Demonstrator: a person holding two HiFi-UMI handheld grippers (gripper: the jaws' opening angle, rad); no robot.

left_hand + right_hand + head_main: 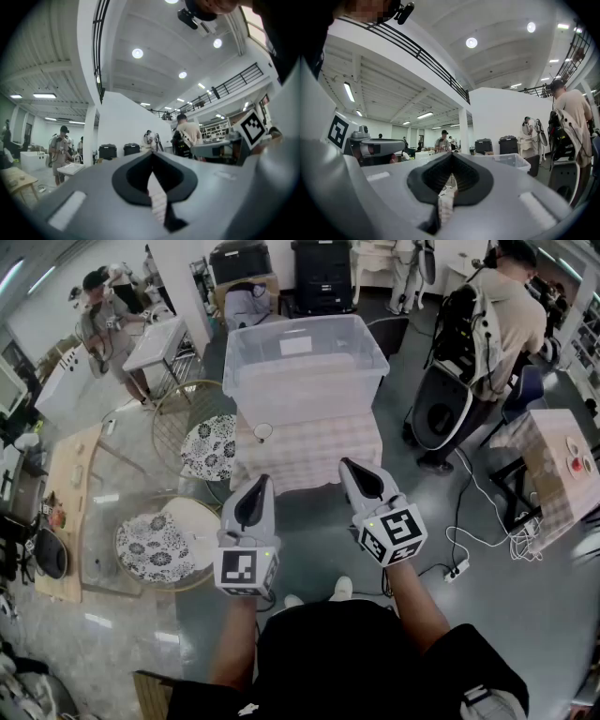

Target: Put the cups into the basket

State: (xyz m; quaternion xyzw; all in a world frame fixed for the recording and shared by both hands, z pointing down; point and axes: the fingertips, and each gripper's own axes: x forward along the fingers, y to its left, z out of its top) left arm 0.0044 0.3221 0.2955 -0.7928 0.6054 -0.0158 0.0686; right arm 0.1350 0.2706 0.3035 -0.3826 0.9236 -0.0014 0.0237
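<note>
The left gripper (256,488) and the right gripper (351,470) are held level, side by side. Each has its jaws pressed together with nothing between them. Both point at the near edge of a table (319,457) with a checked cloth. A small cup (263,431) stands on the cloth beyond the left gripper, just in front of the left corner of the clear plastic basket (305,395).

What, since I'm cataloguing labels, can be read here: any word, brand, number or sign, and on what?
No text is readable.
White label on the clear bin: too small to read.
Left gripper and right gripper cubes: black-and-white square patterns, no letters.
</note>
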